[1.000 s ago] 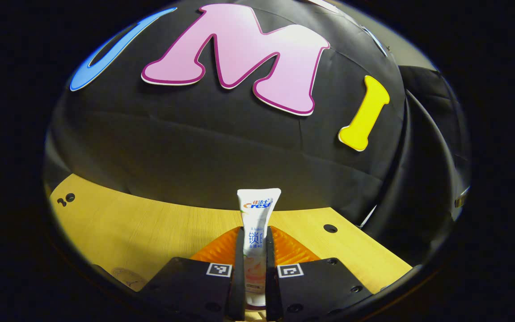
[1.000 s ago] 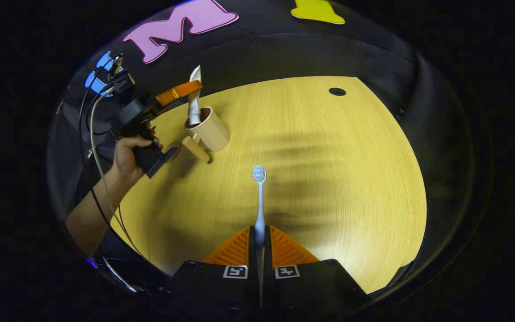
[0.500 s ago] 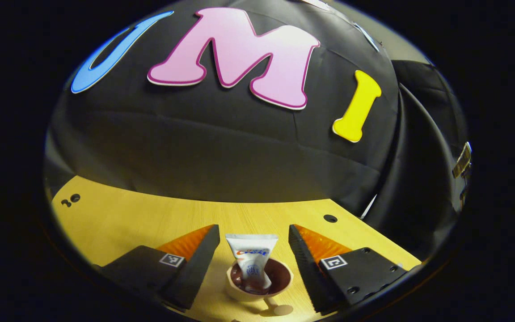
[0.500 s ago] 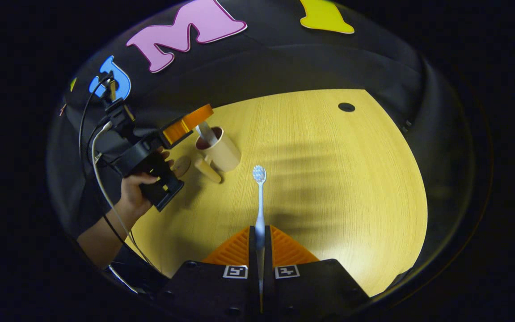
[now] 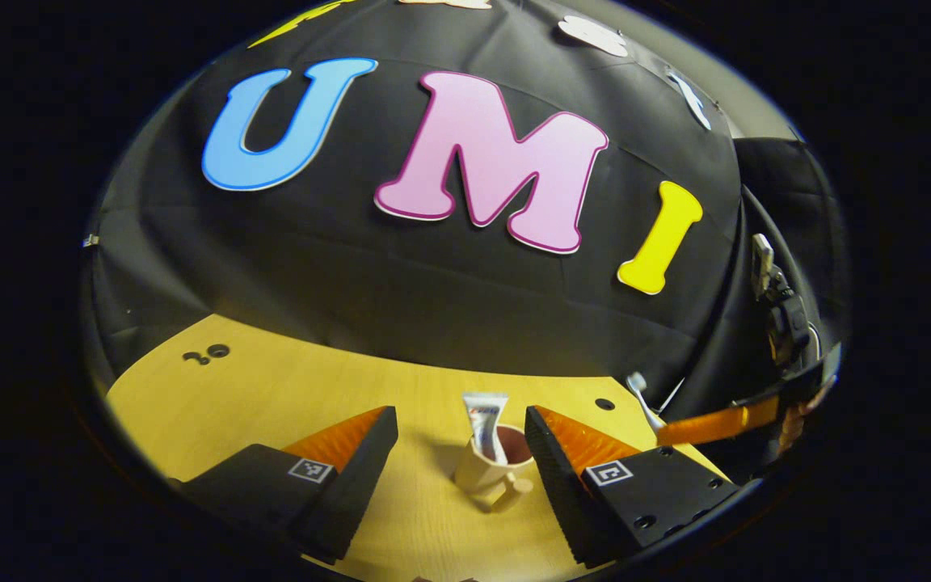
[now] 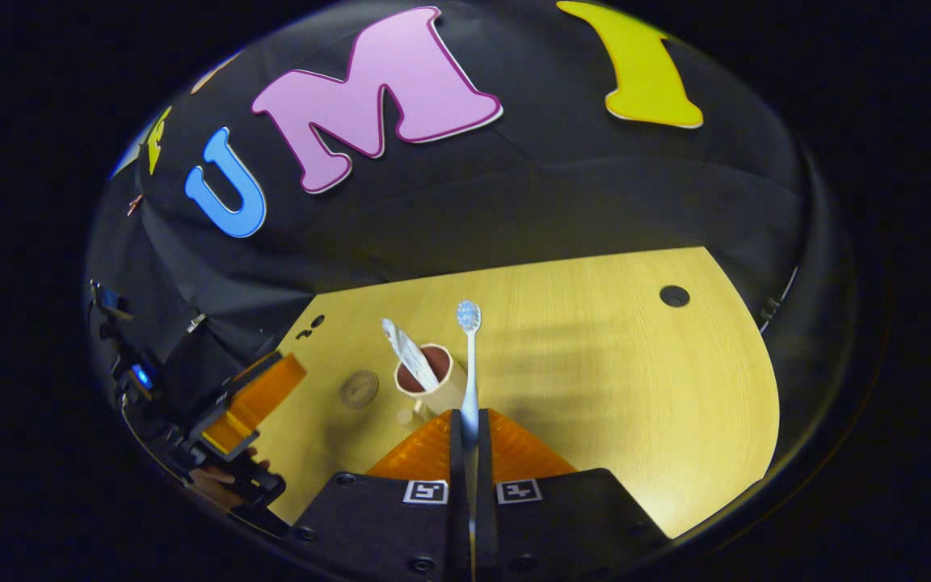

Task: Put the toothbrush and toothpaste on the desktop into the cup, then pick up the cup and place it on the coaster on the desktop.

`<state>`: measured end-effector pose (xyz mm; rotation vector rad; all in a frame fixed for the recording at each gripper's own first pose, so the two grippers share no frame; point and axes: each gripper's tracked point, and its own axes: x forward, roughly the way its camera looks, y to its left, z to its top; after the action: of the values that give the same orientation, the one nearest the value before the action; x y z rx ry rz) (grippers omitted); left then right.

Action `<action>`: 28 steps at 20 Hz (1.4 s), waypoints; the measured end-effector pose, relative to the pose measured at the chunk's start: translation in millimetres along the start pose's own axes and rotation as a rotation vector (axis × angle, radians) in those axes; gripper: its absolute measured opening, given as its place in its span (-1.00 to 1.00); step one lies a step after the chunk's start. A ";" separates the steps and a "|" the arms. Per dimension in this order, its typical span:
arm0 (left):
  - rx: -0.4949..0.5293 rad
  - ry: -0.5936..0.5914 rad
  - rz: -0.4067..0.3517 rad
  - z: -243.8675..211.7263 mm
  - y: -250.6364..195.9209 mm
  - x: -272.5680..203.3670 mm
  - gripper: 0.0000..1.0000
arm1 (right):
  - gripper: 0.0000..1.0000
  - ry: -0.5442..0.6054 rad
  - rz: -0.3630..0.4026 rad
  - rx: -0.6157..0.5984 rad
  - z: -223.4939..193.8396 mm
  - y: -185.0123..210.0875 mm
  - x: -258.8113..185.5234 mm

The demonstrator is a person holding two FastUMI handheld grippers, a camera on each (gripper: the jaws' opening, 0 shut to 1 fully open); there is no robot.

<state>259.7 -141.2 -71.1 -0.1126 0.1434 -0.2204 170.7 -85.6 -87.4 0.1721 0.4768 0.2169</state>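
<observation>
Right tool pressed together on the toothbrush, pinching the lower handle so the shaft runs straight forward and the bristled head sits at the far end, raised off the worktop. Brush head just beside the cup, slightly to its right and near the rim, not yet over the opening as far as the right gripper view shows.

Left tool spread wide, nothing between its fingers, touching nothing, hanging back from the cup with a clear gap on both sides. Same tool also seen low on the left of the right gripper view, well apart from the cup.

Cup upright on the worktop, dark inside, stubby handle turned toward the near side. Toothpaste standing inside it, leaning against the rim with the flat crimped end poking up; seen again in the right gripper view, tilted to the left.

Coaster, a small round disc, lying flat on the worktop just left of the cup, bare.

Judged progress: roughly a third done. Toothpaste already in the cup. Toothbrush gripped and close but still to be dropped in. After that, cup still to be lifted and set on the coaster, a short move sideways. Likely care needed to lower the brush handle-first without knocking the leaning tube or tipping the cup.
</observation>
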 end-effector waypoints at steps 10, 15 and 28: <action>-0.145 -0.063 0.077 18.0 25.8 -67.8 0.95 | -0.86 -0.284 0.121 -0.033 63.2 38.5 73.5; -0.173 -0.018 0.122 -5.7 38.3 -74.8 0.94 | -0.87 -0.345 0.129 -0.018 76.3 41.0 110.0; -0.285 0.050 0.081 -49.8 19.0 -52.0 0.96 | -0.86 -0.381 0.119 -0.130 38.2 41.0 167.5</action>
<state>205.9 -115.7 -115.8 -0.3845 0.2286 -0.1206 327.0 -9.2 -118.1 0.1109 0.0726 0.3232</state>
